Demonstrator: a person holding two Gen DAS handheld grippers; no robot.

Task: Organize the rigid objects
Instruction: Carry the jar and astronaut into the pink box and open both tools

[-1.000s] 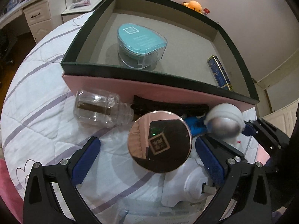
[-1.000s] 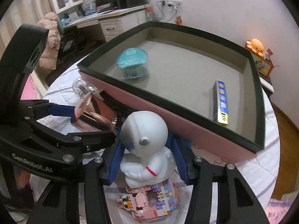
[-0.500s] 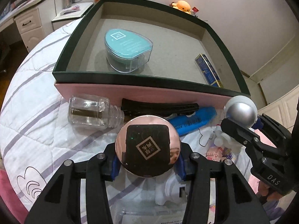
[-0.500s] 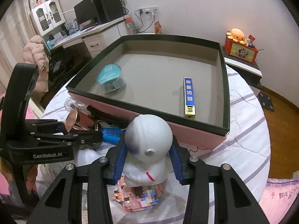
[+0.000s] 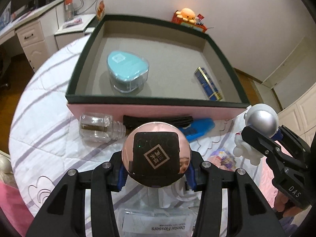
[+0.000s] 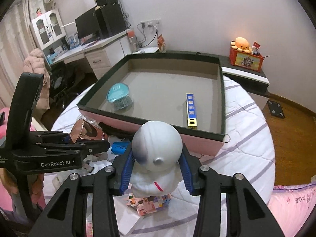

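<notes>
My left gripper (image 5: 156, 174) is shut on a round rose-gold mirrored case (image 5: 156, 154), held above the bed before the box; it also shows in the right wrist view (image 6: 83, 133). My right gripper (image 6: 156, 172) is shut on a white astronaut figure (image 6: 157, 156), lifted above the bed; the figure shows at the right of the left wrist view (image 5: 258, 130). The large dark-rimmed pink box (image 5: 158, 100) holds a teal clear-sided case (image 5: 127, 71) and a blue narrow box (image 5: 207, 84).
On the quilt before the box lie a clear jar (image 5: 96, 125), a black comb-like piece (image 5: 158, 119) and a blue tube (image 5: 199, 127). A pixel-block model (image 6: 150, 201) sits below the astronaut. A flosser packet (image 5: 158, 225) lies near me. A desk (image 6: 94, 53) stands behind.
My left gripper closed on the mirrored case and lifted it. My right gripper rose and pulled back with the astronaut. Both views now sit higher above the bed.
</notes>
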